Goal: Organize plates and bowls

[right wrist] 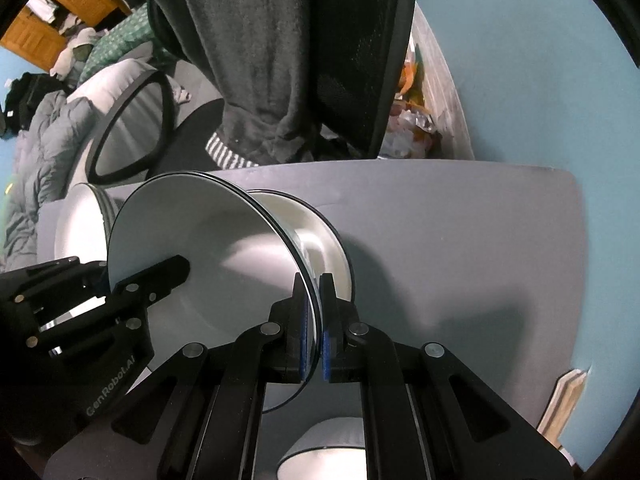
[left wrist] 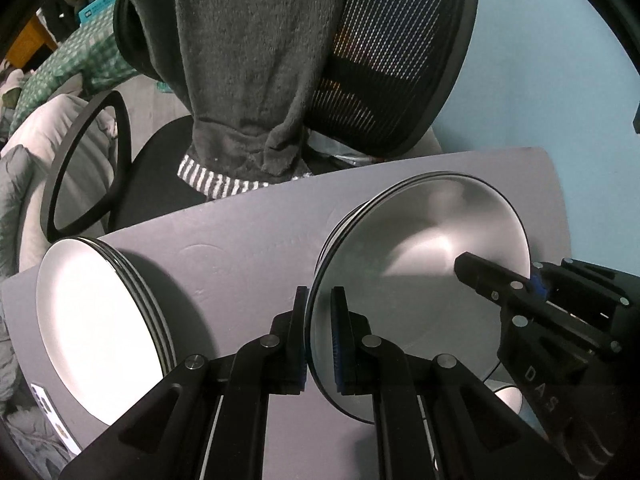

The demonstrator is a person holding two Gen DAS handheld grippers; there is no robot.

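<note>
I have the left gripper (left wrist: 320,300) clamped on the left rim of a bowl (left wrist: 432,248), and the right gripper (right wrist: 314,292) clamped on its opposite rim, so both hold the one bowl above the grey table (left wrist: 248,248). Under it sits another bowl (right wrist: 320,232), the held one lying over it, though I cannot tell whether they touch; a stack of plates (left wrist: 92,312) rests on the table well to the left, by the chair (left wrist: 400,80)
</note>
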